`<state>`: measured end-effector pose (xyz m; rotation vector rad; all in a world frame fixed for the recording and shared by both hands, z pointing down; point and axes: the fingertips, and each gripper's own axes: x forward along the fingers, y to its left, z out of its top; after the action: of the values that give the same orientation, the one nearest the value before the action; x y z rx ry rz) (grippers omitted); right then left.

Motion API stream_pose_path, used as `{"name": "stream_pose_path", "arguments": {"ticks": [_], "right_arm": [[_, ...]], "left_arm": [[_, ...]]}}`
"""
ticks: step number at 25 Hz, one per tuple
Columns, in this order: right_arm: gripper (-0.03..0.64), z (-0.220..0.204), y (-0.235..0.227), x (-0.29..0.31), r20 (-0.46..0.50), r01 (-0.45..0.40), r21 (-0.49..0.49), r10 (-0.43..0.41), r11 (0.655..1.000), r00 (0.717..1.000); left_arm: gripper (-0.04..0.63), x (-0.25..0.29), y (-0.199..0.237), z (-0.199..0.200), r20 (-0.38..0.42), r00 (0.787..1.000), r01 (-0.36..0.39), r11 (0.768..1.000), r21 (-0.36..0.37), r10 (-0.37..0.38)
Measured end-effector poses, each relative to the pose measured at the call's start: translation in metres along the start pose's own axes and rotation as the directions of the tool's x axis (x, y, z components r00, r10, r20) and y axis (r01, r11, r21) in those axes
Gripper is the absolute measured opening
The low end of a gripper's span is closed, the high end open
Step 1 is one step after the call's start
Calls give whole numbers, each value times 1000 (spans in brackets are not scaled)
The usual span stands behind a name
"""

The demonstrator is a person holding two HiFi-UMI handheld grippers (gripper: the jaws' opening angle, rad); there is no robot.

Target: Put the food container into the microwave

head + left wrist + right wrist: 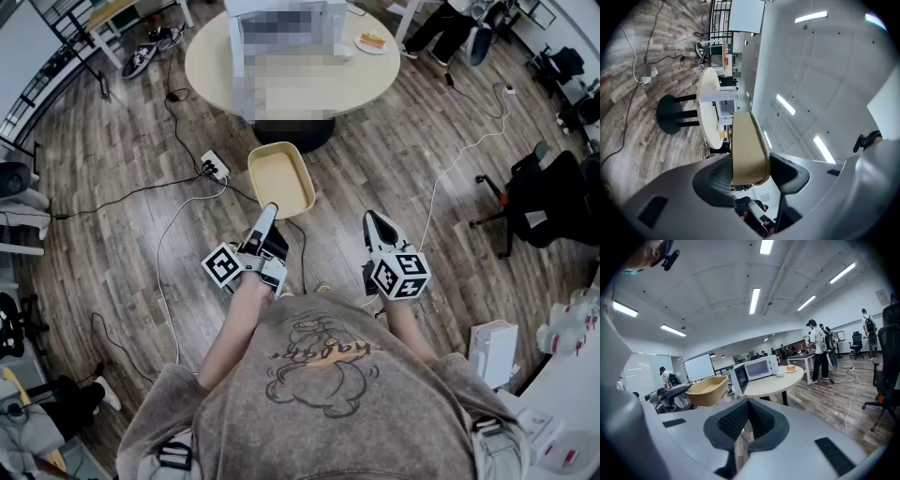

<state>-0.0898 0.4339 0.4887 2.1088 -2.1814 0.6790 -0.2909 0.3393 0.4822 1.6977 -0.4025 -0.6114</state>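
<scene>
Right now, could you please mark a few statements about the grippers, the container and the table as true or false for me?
1. The left hand-held gripper is clamped on the rim of the beige food container. True.
2. The right hand-held gripper holds a plate. False: its jaws are together with nothing between them.
3. The food container already sits inside the microwave. False: it is held over the floor, short of the round table.
4. A plate with food on it stands on the round table beside the microwave. True.
5. The food container is full of food. False: it looks empty inside.
</scene>
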Motion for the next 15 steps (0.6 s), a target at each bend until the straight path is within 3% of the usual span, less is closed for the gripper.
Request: {"name": "stream_pose_path", "arguments": {"ticks": [15], "right_arm": [[0,-5,-13,-4,1,93,-9,-93,996,996]], "left_arm": [[245,7,6,16,-32,999,16,999,-35,-17]]}}
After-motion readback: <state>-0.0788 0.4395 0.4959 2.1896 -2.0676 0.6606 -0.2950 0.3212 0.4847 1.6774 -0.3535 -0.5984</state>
